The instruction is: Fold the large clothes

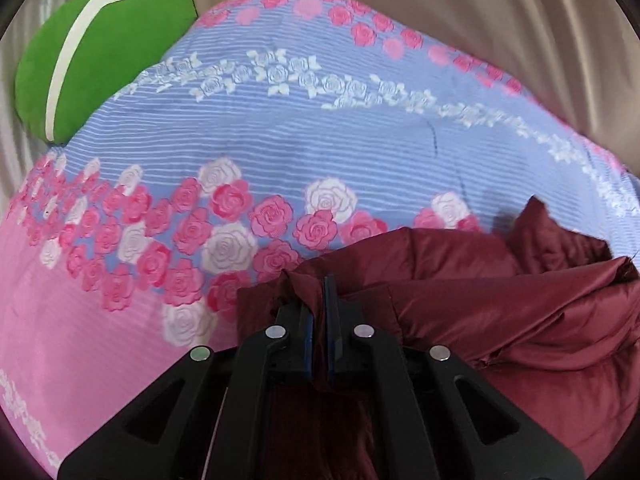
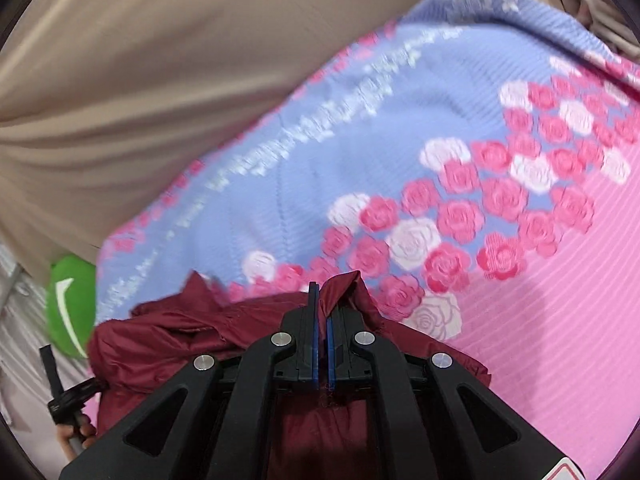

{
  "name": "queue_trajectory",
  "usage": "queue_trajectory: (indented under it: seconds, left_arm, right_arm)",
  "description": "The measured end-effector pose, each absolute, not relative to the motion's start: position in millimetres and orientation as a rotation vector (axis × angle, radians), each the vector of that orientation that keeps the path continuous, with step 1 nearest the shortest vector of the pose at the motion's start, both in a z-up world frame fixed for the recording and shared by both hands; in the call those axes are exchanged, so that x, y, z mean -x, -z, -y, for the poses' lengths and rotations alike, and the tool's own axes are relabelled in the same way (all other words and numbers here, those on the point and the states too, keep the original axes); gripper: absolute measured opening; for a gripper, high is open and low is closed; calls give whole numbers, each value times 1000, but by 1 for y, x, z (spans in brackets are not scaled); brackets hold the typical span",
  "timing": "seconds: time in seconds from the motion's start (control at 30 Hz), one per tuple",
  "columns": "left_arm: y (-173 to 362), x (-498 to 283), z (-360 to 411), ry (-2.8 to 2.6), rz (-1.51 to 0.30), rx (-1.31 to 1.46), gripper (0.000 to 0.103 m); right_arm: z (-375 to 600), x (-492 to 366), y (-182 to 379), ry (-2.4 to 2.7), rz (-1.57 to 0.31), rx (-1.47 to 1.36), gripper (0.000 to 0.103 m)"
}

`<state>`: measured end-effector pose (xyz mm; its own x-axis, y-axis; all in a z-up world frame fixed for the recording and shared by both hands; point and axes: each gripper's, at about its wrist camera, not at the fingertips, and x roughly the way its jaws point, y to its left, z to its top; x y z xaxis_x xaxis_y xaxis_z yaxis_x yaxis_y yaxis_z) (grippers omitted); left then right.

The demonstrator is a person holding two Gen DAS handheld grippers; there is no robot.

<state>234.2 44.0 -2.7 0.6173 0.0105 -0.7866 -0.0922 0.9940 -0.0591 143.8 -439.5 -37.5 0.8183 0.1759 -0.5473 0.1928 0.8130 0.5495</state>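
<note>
A shiny dark-red padded garment (image 1: pixel 500 304) lies bunched on a bed sheet printed with roses (image 1: pixel 280 140). In the left wrist view my left gripper (image 1: pixel 319 284) is shut on an edge of the garment, with red fabric pinched between the blue pads. The rest of the cloth piles up to the right of it. In the right wrist view my right gripper (image 2: pixel 322 292) is shut on another edge of the dark-red garment (image 2: pixel 168 336), which spreads out to the left and below the fingers. Part of the other handheld gripper (image 2: pixel 66 396) shows at the lower left.
The bed sheet (image 2: pixel 400 128) is blue and pink with rose bands. A green cushion with a white stripe (image 1: pixel 108 52) rests at the sheet's far edge; the green cushion (image 2: pixel 72 304) also appears at the left in the right wrist view. Beige curtains (image 1: pixel 480 20) hang behind the bed.
</note>
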Motion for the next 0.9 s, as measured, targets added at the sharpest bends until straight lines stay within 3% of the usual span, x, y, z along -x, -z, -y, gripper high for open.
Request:
queue_trajectory:
  seconds: [0.27, 0.33, 0.37, 0.43, 0.5, 0.6, 0.73, 0.9]
  left_arm:
    - [20, -239, -22, -114, -840, -12, 6]
    - [15, -235, -29, -88, -826, 20, 8]
    - [11, -230, -36, -77, -819, 43, 12]
    - [-13, -208, -53, -54, -772, 104, 21]
    - [-44, -176, -64, -76, -685, 103, 31]
    - [-80, -134, -56, -47, -590, 71, 32]
    - [-80, -107, 9, 214, -677, 23, 39]
    - [-13, -111, 66, 330, -863, -59, 39]
  right_arm:
    - [439, -156, 60, 23, -690, -631, 2]
    - [445, -149, 56, 10, -671, -662, 5]
    - [449, -141, 50, 26, -648, -673, 7]
    - [456, -108, 27, 102, -544, -702, 23]
    - [454, -63, -9, 102, -403, -657, 24]
    - [418, -28, -49, 32, -348, -481, 24]
    - [315, -20, -51, -231, -451, -298, 24]
    - [225, -24, 6, -310, -628, -69, 18]
